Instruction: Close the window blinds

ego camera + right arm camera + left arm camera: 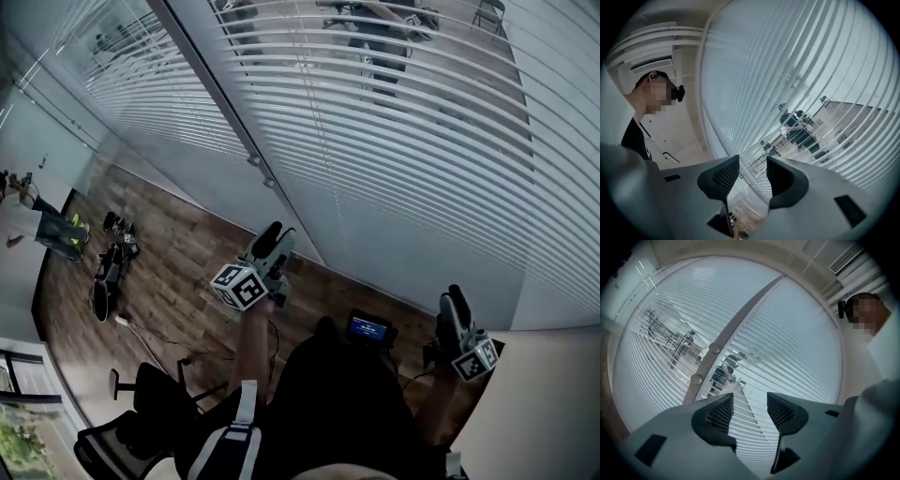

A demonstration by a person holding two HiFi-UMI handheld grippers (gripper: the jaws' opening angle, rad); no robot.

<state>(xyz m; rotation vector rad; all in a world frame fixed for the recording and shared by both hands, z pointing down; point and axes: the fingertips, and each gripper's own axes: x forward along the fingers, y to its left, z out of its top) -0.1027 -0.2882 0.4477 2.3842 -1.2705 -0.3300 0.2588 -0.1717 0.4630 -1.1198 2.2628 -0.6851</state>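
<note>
White slatted blinds [403, 141] hang over the glass wall ahead; a second run of blinds [141, 75] lies left of the slanting window post [216, 103]. Dim shapes show between the slats. My left gripper [274, 236] is raised toward the post's lower end, short of the blinds. In the left gripper view the gripper [750, 409] is open and empty, with the blinds [787, 343] and the post [736, 329] beyond it. My right gripper [457, 302] is held low at the right; it [751, 174] is open and empty, facing the blinds [797, 70].
Two round knobs [714, 348] sit on the post. Wood floor [178, 262] runs below the glass, with cables and dark gear [112, 262] on it. A black office chair [141, 412] stands at the lower left. A small lit screen [370, 328] sits by my body. A pale wall [544, 403] closes the right.
</note>
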